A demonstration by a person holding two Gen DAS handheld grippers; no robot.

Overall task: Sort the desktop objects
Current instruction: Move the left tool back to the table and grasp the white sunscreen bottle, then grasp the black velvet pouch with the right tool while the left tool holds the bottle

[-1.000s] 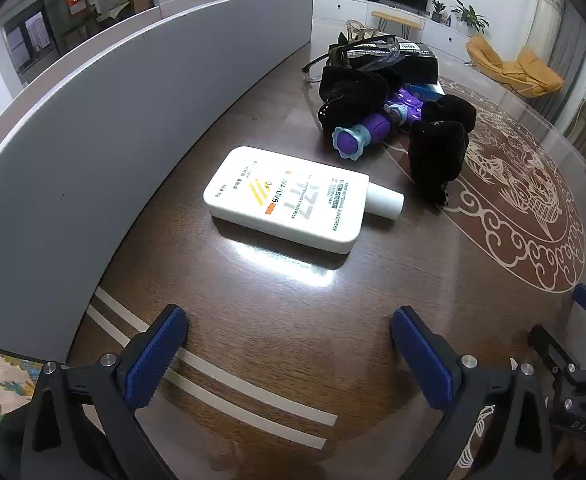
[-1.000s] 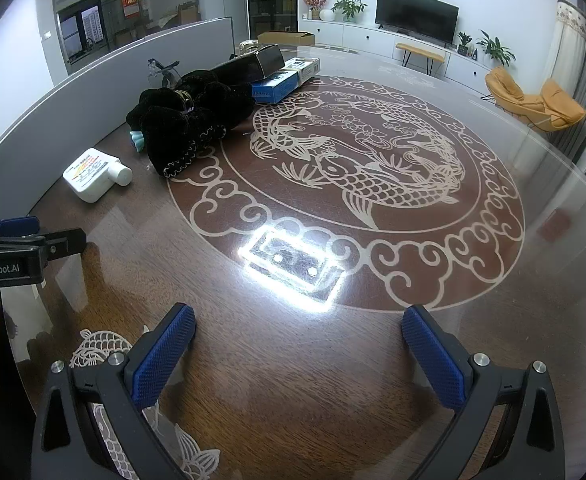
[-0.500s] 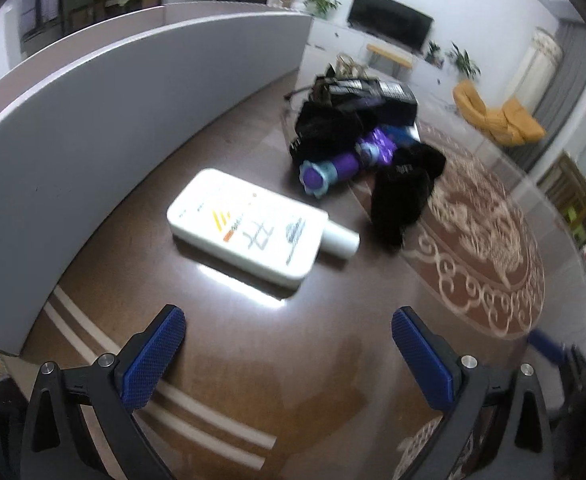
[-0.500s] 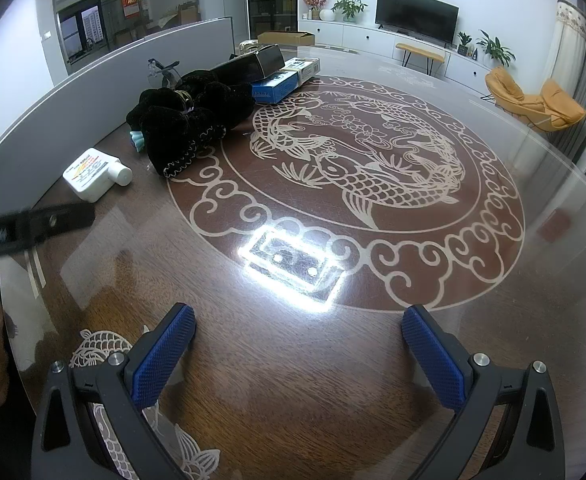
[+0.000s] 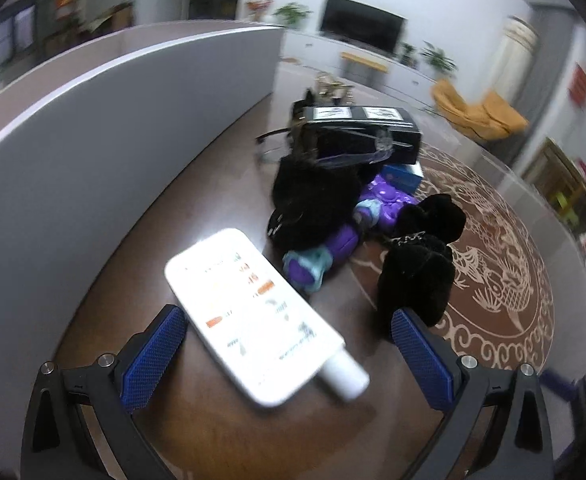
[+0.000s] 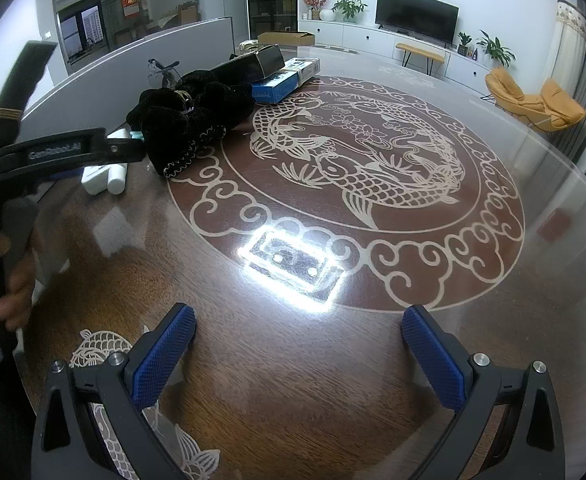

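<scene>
Your left wrist view smeared by motion: print on flat white plastic bottle [image 5: 249,312] between open blue pads unreadable. Purple-and-teal toy [image 5: 325,256] beyond it half buried under black velvet pouches [image 5: 313,204]; shape unclear. In your right wrist view, your left tongs [image 6: 122,151] cover most of same bottle [image 6: 105,178]; only cap end shows. Clear safety glasses [image 6: 164,71] behind pile partly hidden. Hand [image 6: 11,280] cut by left edge.

Black pouch [image 5: 415,276] beside right finger
</scene>
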